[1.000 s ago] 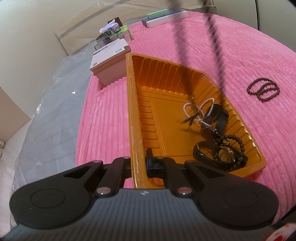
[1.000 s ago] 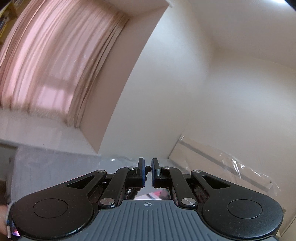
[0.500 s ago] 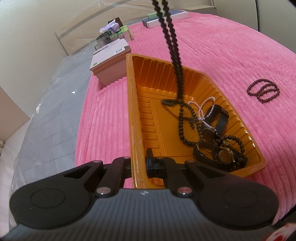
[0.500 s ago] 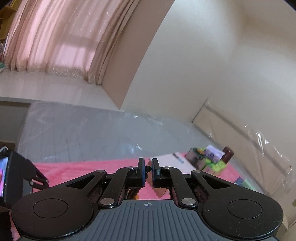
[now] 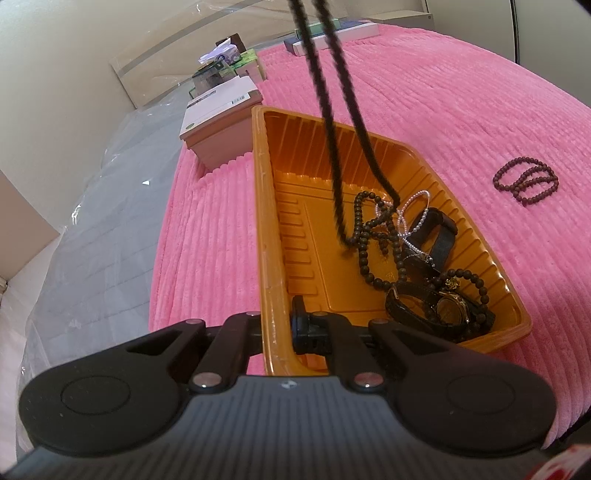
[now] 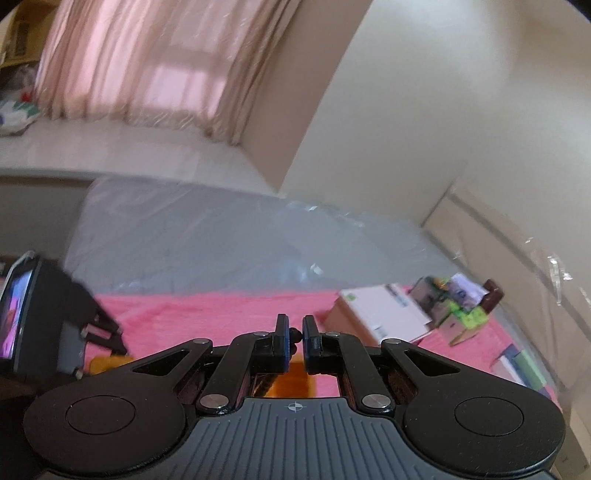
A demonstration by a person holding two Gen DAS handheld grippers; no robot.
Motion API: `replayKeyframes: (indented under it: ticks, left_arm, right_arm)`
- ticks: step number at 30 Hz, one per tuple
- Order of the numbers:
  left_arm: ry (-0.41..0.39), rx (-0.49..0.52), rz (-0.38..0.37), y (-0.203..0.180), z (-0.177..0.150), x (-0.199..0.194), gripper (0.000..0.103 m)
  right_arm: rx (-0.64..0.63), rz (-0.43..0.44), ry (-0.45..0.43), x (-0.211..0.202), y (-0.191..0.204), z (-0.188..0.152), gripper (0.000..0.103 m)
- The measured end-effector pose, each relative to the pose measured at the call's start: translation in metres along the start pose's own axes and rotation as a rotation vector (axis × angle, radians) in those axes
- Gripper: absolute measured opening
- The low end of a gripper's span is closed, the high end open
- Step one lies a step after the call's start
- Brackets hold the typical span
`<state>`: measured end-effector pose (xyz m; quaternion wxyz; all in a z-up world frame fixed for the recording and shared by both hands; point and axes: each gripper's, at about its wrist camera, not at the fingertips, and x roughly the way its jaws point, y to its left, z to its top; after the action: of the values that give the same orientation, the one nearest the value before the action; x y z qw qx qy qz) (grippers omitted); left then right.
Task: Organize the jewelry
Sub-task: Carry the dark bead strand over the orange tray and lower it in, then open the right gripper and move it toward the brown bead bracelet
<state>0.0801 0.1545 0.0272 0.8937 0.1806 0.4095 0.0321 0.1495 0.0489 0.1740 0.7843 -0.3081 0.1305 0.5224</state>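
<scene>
An orange plastic tray [image 5: 269, 221] lies on a pink ribbed blanket [image 5: 461, 110]. My left gripper [image 5: 280, 317] is shut on the tray's near left rim. A long dark bead necklace [image 5: 328, 122] hangs from above in two strands. Its lower end is coiled on the tray floor, beside a pearl bracelet [image 5: 413, 206], black watches [image 5: 443, 310] and a dark bead bracelet. In the right wrist view my right gripper [image 6: 293, 332] is shut on a bead of the necklace, above the tray [image 6: 291, 380]. A brown bead bracelet [image 5: 526, 181] lies on the blanket to the tray's right.
A white-topped box [image 5: 221, 118] sits just beyond the tray's far left corner, with small colourful boxes [image 5: 229, 62] behind it. Flat books [image 5: 332, 33] lie at the blanket's far edge. A plastic-wrapped mattress [image 5: 74, 240] stretches to the left.
The necklace has come down into the tray, and more of it now lies coiled on the floor. The right wrist view has tipped from the wall down to the bed. The left gripper has kept still.
</scene>
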Motion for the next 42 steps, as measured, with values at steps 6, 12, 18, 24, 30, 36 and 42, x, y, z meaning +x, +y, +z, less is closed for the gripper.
replayKeyframes:
  ticks: [6,12,18,24,30,36,42]
  left_arm:
    - [0.0,0.001,-0.001,0.0,0.0,0.001,0.004]
    - [0.001,-0.001,-0.001,0.001,-0.001,0.002,0.004]
    - [0.002,-0.007,-0.003,0.001,-0.002,0.002,0.004]
    - [0.003,-0.009,-0.003,0.002,-0.002,0.002,0.004]
    - [0.0,-0.013,-0.003,0.002,-0.002,0.002,0.004]
    - [0.002,-0.012,0.0,0.002,-0.002,0.001,0.004]
    - [0.006,-0.009,-0.001,0.002,-0.001,0.001,0.004]
  right_arm:
    - [-0.011,0.059,0.121,0.025,0.005,-0.024,0.007]
    - [-0.01,0.096,0.183,0.042,0.016,-0.049,0.007]
    - [0.007,0.097,0.202,0.05,0.016,-0.057,0.007]
    - [0.182,0.13,0.163,0.039,-0.003,-0.064,0.008]
    - [0.337,0.047,0.134,0.004,-0.022,-0.102,0.047]
    - [0.535,-0.02,0.187,-0.025,-0.023,-0.176,0.047]
    - [0.721,-0.146,0.241,-0.055,-0.022,-0.247,0.047]
